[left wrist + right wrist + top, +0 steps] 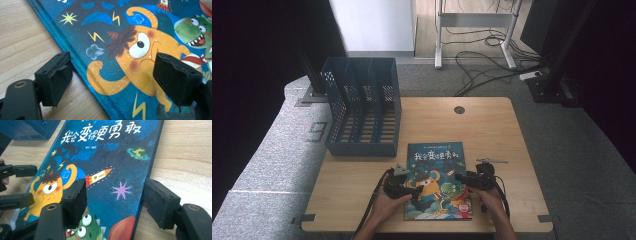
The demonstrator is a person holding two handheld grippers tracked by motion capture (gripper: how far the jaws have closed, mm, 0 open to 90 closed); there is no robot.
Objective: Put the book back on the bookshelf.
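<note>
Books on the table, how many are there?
1. The picture book lies flat near the front edge of the table, between the two grippers. The blue file rack at back left looks empty, though its slots are partly hidden.

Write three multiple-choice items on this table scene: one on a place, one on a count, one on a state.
1. Where does the blue file rack stand on the table?
A. far left corner
B. near right corner
C. on the book

2. How many slots does the rack have?
A. one
B. three
C. six

3. How does the picture book lie?
A. open at the middle
B. standing on its edge
C. closed and flat, cover up

Answers:
1 A, since the high view shows it at the table's far left.
2 B, since two inner dividers split it in three.
3 C, since the whole cover with its title and monsters faces up.
</note>
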